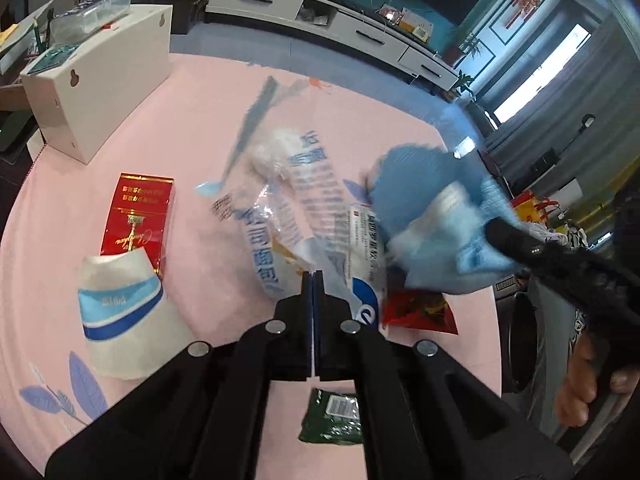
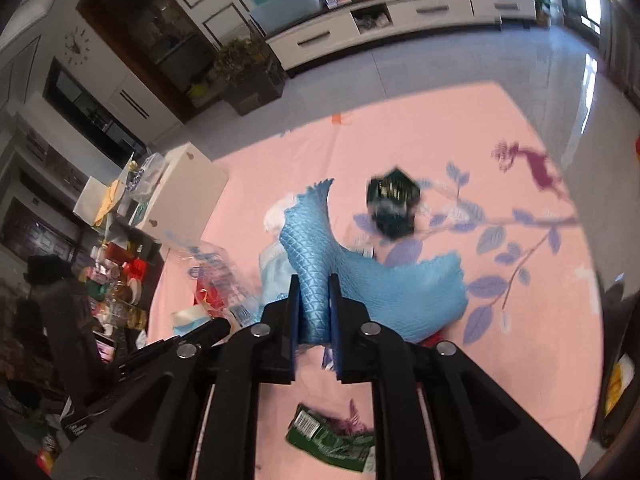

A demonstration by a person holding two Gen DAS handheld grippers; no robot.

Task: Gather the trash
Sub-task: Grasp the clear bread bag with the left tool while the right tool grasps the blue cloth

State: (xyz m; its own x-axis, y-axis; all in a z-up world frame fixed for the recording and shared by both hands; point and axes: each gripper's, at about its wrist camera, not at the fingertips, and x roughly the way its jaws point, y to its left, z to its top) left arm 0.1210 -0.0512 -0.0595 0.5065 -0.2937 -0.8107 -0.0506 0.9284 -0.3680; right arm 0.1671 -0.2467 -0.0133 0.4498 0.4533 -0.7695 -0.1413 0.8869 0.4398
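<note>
The left tongs (image 1: 313, 280) are pressed together on the edge of a clear plastic bag (image 1: 296, 208) printed with blue characters, which hangs crumpled and blurred in front of them over the pink tablecloth (image 1: 140, 128). The right tongs (image 2: 313, 300) are nearly closed, pinching a fold of a light blue textured cloth (image 2: 320, 248); the cloth rises between the pads and spreads out to the right over the table. In the left wrist view the same blue cloth (image 1: 432, 216) appears as a blurred mass to the right of the bag, with the black body of the other tool and a hand (image 1: 584, 384) gripping its handle beside it. Under the cloth's lower edge lies a red wrapper (image 1: 420, 312). Left of the bag a red cigarette pack (image 1: 138, 216) lies flat, and a crushed white paper cup with blue bands (image 1: 128, 320) rests on its near corner. A green wrapper with a barcode (image 1: 332, 416) lies below the left tongs and shows again below the right tongs (image 2: 328, 440). Farther out in the right wrist view a dark crumpled packet (image 2: 394, 208) sits blurred beyond the cloth, on the leaf print. A white box (image 1: 100, 88) stands at the far left edge of the table, with a white TV cabinet (image 1: 320, 16) across the floor behind.
</note>
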